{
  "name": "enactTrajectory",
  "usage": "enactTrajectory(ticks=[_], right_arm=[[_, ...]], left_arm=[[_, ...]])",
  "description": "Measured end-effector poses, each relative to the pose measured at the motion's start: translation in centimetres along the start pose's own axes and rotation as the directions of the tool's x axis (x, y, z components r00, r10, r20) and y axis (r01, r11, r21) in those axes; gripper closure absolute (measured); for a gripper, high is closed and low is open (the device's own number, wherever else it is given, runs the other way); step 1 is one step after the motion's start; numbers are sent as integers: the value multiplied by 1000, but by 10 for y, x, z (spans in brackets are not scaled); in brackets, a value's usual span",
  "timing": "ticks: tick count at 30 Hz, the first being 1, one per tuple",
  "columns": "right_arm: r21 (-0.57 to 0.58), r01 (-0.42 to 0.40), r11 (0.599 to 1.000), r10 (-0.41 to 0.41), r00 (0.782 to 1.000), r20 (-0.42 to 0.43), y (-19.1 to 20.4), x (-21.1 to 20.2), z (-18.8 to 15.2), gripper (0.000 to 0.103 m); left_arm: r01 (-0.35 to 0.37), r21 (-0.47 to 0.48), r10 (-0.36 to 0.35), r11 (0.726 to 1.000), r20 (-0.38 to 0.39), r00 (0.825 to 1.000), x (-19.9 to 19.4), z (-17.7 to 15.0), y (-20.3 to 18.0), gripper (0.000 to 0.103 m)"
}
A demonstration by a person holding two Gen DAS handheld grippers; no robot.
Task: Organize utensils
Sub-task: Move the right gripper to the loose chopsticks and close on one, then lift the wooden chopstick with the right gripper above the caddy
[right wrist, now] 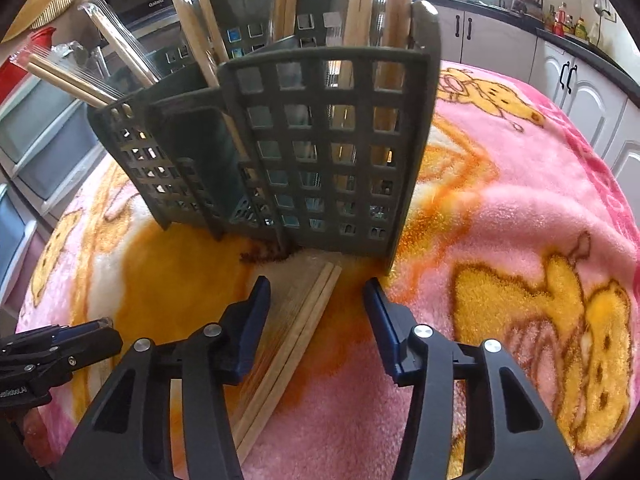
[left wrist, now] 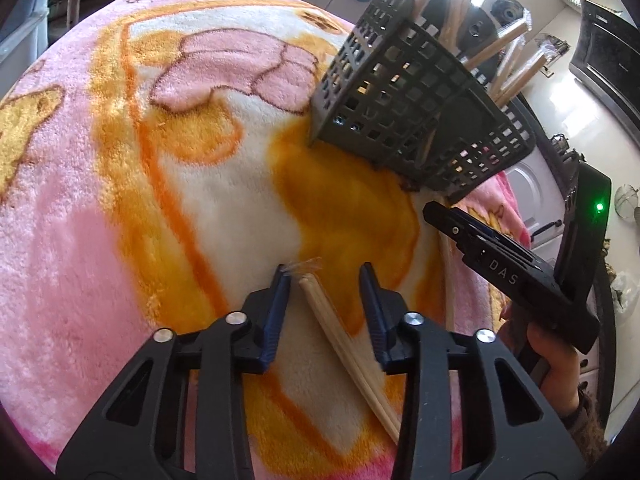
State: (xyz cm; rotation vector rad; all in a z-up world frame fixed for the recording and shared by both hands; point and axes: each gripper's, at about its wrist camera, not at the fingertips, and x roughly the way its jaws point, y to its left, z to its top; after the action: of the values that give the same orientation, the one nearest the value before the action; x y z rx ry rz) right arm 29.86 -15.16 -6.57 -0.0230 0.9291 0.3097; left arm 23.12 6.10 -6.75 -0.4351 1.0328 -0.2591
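Note:
A dark grey slotted utensil holder [left wrist: 416, 92] stands on the blanket and holds several wrapped wooden chopsticks; it also shows in the right wrist view [right wrist: 320, 160]. My left gripper [left wrist: 326, 276] is open, with a wrapped pair of chopsticks [left wrist: 348, 344] lying on the blanket between its fingers. My right gripper [right wrist: 318, 288] is open just in front of the holder, over another wrapped pair of chopsticks [right wrist: 296, 332] lying flat. The right gripper also shows in the left wrist view [left wrist: 500, 264], low beside the holder.
A pink and orange cartoon blanket [left wrist: 120, 200] covers the table. White kitchen cabinets [right wrist: 580, 92] stand behind on the right, drawers [right wrist: 36, 132] and a microwave [right wrist: 132, 4] on the left. The left gripper's tip [right wrist: 60, 340] shows at the right wrist view's left edge.

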Motion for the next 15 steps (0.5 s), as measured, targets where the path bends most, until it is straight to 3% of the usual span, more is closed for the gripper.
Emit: enactTrajectory(ticks=[5, 15], right_arm=[[-2, 23, 1000, -23, 1000, -6, 3, 4, 2, 66], [-3, 19, 1000, -19, 1000, 0, 13, 7, 0, 87]], left_arm=[[-26, -7, 26, 1000, 15, 1000, 2, 6, 7, 90], [-30, -9, 30, 1000, 36, 999, 2, 11, 12, 97]])
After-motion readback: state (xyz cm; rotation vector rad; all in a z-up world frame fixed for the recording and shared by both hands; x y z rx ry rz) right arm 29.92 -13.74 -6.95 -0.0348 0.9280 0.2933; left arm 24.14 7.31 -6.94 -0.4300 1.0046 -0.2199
